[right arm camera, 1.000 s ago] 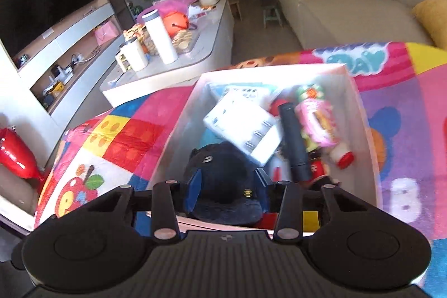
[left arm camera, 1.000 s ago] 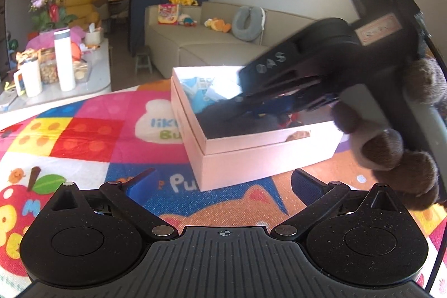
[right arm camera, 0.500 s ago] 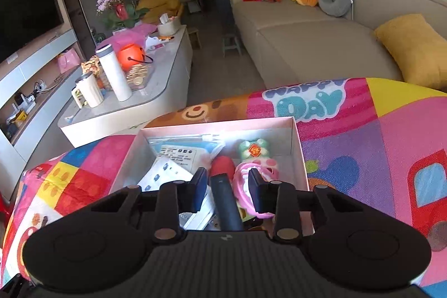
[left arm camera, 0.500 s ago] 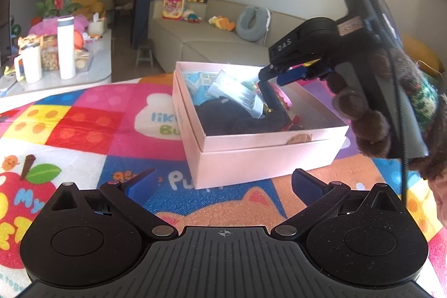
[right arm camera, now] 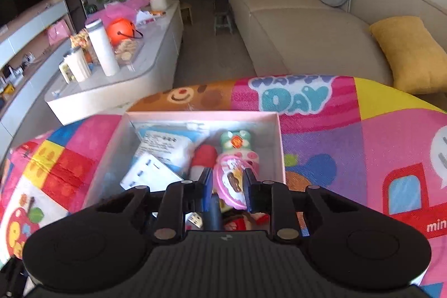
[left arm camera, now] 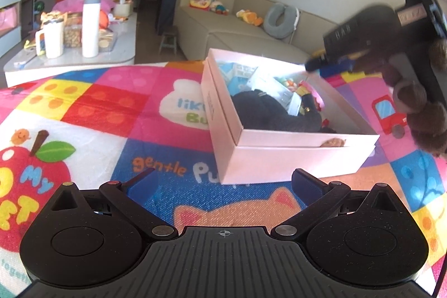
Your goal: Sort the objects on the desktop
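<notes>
Pink box (left arm camera: 279,155) (lid off) crammed, dark cap (left arm camera: 268,113) topmost.

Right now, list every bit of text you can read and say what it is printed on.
"HAPPY DAY": play mat, far edge, top letters cut off.
"gentle": mat, beside the pink box.
"My": mat, on the apple.
"min": mat, cut off at the right edge of the right wrist view.
"lik" / "Bu": mat, partly hidden behind the box.
Too blurred: printing on the white cartons, the label on the right gripper.
</notes>
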A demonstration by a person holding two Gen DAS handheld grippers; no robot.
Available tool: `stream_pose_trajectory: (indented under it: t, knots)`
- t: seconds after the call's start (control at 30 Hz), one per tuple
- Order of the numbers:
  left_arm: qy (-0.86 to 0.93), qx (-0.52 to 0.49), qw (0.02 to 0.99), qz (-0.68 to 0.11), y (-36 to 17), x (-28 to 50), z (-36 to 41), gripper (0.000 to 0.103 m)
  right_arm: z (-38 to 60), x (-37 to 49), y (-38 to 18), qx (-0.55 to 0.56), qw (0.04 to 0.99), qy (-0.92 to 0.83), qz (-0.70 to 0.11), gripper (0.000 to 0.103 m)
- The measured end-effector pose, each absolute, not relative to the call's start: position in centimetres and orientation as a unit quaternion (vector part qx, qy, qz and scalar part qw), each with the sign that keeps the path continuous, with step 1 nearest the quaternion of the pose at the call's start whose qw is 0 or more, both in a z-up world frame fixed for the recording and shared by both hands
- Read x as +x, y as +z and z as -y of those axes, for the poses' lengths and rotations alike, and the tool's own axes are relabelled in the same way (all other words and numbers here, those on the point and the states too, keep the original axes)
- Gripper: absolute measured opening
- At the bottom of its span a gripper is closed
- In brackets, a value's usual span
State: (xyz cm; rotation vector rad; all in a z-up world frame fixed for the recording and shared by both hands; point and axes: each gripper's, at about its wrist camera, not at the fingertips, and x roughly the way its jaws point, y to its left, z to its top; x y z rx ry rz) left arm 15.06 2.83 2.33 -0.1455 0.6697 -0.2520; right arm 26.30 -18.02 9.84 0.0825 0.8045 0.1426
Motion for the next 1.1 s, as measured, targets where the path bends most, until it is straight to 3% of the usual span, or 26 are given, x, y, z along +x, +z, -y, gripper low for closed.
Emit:
stream_pose_trajectory:
  t: [0.13, 0.3, 0.43, 0.57, 0.7, 0.77, 1.1]
  knots:
    - [-0.101, -0.062, 0.934, -0.337, 2.5, 14.7, -2.5, 0.103, 15.1, 27.5, 9.0, 0.057, 0.911, 0.110, -0.394, 0.032]
    - [-0.058, -0.024, 0.939, -0.337, 2.8, 14.0, -1.7, 0.103, 12.5, 28.1, 6.2, 0.006, 0.906, 0.078, -0.415, 0.034]
    - [-0.051, -0.008, 0.943, -0.330, 3.3, 12.7, -0.7, 0.103, 15.5, 25.4, 7.5, 0.034, 0.916, 0.076, -0.392, 0.037]
    - [-0.057, 0.003, 0.946, -0.320, 3.8, 11.2, 0.9, 0.103, 19.8, 18.6, 10.0, 0.062, 0.932, 0.091, -0.345, 0.069]
    - [-0.041, 0.029, 0.950, -0.307, 3.8, 9.4, 2.7, 0.103, 22.5, 11.6, 9.7, 0.064, 0.936, 0.103, -0.329, 0.087]
    - [-0.037, 0.037, 0.951, -0.303, 3.5, 8.5, 3.3, 0.103, 23.2, 8.7, 8.4, 0.060, 0.936, 0.105, -0.331, 0.102]
    - [-0.031, 0.017, 0.946, -0.323, 1.2, 6.7, 5.2, 0.103, 22.9, 4.1, 1.0, -0.024, 0.928, 0.066, -0.366, 0.103]
